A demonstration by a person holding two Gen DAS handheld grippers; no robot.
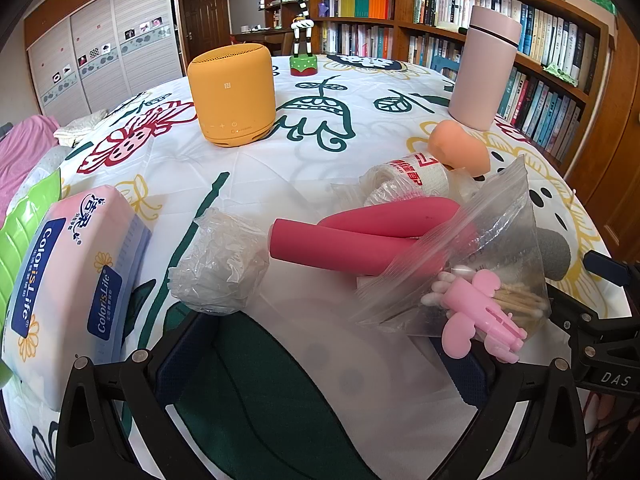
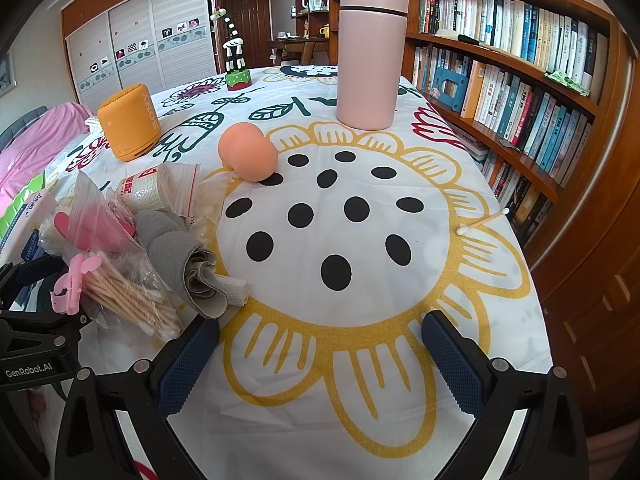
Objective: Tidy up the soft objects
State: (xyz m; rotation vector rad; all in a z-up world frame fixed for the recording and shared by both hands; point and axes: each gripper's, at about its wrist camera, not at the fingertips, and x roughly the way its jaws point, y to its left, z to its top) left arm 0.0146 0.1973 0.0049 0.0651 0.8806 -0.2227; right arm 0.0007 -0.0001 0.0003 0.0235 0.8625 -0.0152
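Note:
A heap of soft items lies on the flower-print tablecloth [image 2: 360, 240]: an orange makeup sponge [image 1: 456, 148] [image 2: 248, 152], a wrapped bandage roll [image 1: 412, 176] [image 2: 144, 188], red foam tubes [image 1: 360, 236], a rolled grey cloth [image 2: 180, 256] [image 1: 554, 252], and a zip bag of cotton swabs [image 1: 480, 264] [image 2: 124, 292] closed by a pink clip [image 1: 480, 312] [image 2: 72, 284]. My left gripper [image 1: 324, 364] is open just short of the heap, and the clip overlaps its right finger. My right gripper [image 2: 324, 360] stands open over the yellow flower print, holding nothing.
A tissue pack [image 1: 68, 280] and crumpled clear plastic [image 1: 220, 260] lie at the left. A yellow speaker [image 1: 232, 96], a pink bottle [image 2: 372, 52] and a striped toy [image 1: 303, 40] stand further back. One loose cotton swab [image 2: 484, 220] lies near the right edge, beside bookshelves [image 2: 520, 60].

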